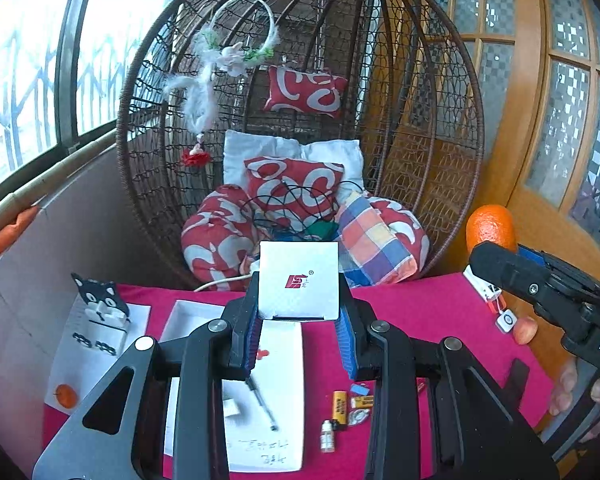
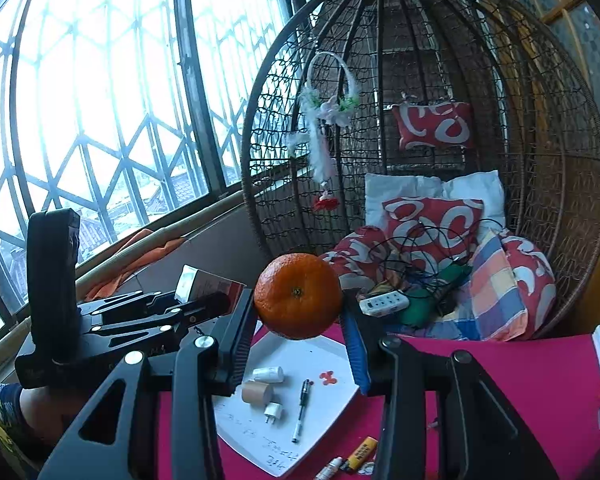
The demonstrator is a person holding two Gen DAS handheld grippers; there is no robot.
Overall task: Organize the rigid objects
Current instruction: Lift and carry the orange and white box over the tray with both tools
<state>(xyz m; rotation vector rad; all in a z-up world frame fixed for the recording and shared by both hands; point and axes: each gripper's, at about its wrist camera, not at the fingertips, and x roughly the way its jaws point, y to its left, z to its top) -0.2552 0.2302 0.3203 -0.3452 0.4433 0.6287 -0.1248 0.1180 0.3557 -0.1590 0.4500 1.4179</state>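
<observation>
Your left gripper (image 1: 300, 316) jaws clamp a white box (image 1: 299, 280); right gripper (image 2: 300, 336) jaws clamp an orange (image 2: 298, 296) above the tabletop (image 1: 420, 312).

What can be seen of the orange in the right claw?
The orange is round, with a bright, dimpled, unpeeled rind and a small dark stem scar facing the right wrist camera. The right claw grips it by its sides, with the pads pressing on it, above the white tray on the pink tablecloth. Nothing else touches it.
</observation>
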